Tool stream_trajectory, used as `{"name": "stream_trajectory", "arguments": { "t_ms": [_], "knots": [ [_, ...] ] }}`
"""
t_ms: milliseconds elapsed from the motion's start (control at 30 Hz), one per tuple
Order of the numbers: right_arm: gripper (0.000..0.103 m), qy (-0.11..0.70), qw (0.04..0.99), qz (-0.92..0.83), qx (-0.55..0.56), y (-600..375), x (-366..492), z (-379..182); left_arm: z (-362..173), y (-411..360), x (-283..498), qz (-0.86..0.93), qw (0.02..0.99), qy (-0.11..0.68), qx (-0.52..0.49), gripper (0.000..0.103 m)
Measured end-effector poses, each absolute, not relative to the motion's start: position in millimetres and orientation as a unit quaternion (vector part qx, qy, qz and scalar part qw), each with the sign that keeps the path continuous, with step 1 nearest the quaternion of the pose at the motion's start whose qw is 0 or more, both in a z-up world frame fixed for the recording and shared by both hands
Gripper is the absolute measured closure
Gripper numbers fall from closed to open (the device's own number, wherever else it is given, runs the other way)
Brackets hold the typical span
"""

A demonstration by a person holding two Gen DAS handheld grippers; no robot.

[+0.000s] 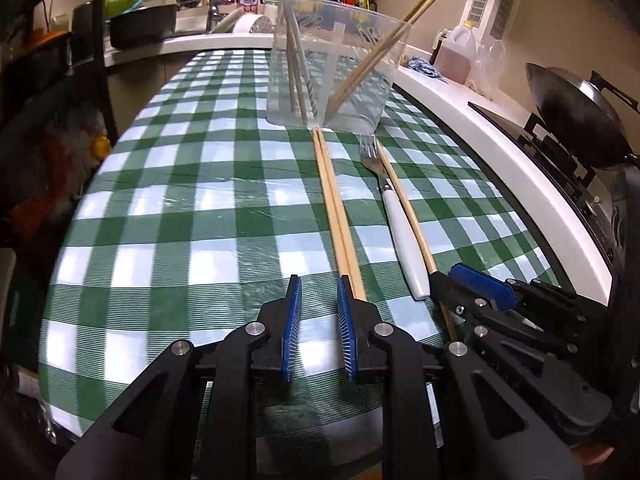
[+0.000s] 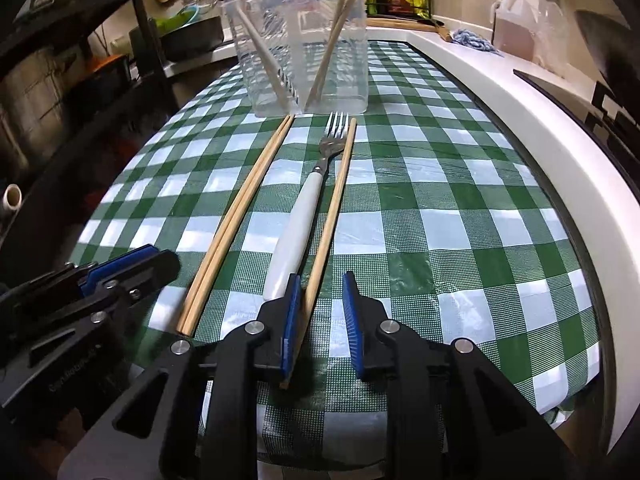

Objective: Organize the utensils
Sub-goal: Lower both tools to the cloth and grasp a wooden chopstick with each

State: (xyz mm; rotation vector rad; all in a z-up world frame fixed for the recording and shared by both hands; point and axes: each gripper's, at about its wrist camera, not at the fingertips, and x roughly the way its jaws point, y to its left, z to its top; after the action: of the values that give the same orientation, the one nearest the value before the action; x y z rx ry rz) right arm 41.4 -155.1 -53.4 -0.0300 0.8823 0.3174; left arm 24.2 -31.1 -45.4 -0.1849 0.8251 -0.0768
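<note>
Claws, left [image 1: 318, 284] and right [image 2: 322, 282], both released (gaps empty), hover beside chopsticks [image 1: 334, 204], fork [image 2: 296, 224]; checkered surface [image 2: 460, 240] rightward lies open.

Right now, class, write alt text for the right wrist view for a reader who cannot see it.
Open right tongs straddle a single chopstick on a green checked tablecloth. Left of it lie a white-handled fork and a chopstick pair, all pointing to a clear tub holding utensils; the left tongs sit at the left edge.

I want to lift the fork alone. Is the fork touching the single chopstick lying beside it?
Touching. The left wrist view shows the fork handle lying flush against the single chopstick, no cloth visible between them.
</note>
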Motion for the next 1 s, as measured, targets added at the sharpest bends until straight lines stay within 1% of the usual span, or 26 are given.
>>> {"name": "stream_trajectory", "arguments": {
  "t_ms": [33,67,133,433,633,700,733,1000],
  "knots": [
    [0.085,0.425,0.892,0.152,-0.018,-155.5,41.7,-53.4,-46.1,-32.2,24.9,-0.039,0.911,0.400,-0.093,0.084],
    [0.095,0.425,0.892,0.150,-0.021,-156.5,41.4,-53.3,-46.6,-33.4,25.9,-0.040,0.911,0.399,-0.092,0.084],
    [0.097,0.426,0.893,0.142,-0.018,-162.8,43.9,-53.4,-49.4,-37.5,28.4,-0.045,0.909,0.404,-0.089,0.084],
    [0.097,0.426,0.898,0.110,-0.005,-192.9,46.8,-55.0,-51.0,-46.4,27.2,-0.032,0.912,0.405,-0.053,0.087],
    [0.094,0.422,0.899,0.116,-0.017,-188.9,44.3,-55.8,-52.4,-58.2,23.9,-0.030,0.914,0.405,-0.011,0.087],
    [0.094,0.420,0.900,0.117,-0.021,-187.3,44.3,-55.9,-51.7,-57.3,23.4,-0.028,0.914,0.404,-0.010,0.089],
    [0.097,0.419,0.900,0.117,-0.023,-186.0,44.2,-56.0,-51.6,-55.9,23.6,-0.025,0.914,0.404,-0.009,0.095],
    [0.097,0.421,0.900,0.109,-0.012,-191.5,46.1,-55.5,-48.2,-32.1,19.8,0.010,0.917,0.398,-0.037,0.096]
  ]
}}
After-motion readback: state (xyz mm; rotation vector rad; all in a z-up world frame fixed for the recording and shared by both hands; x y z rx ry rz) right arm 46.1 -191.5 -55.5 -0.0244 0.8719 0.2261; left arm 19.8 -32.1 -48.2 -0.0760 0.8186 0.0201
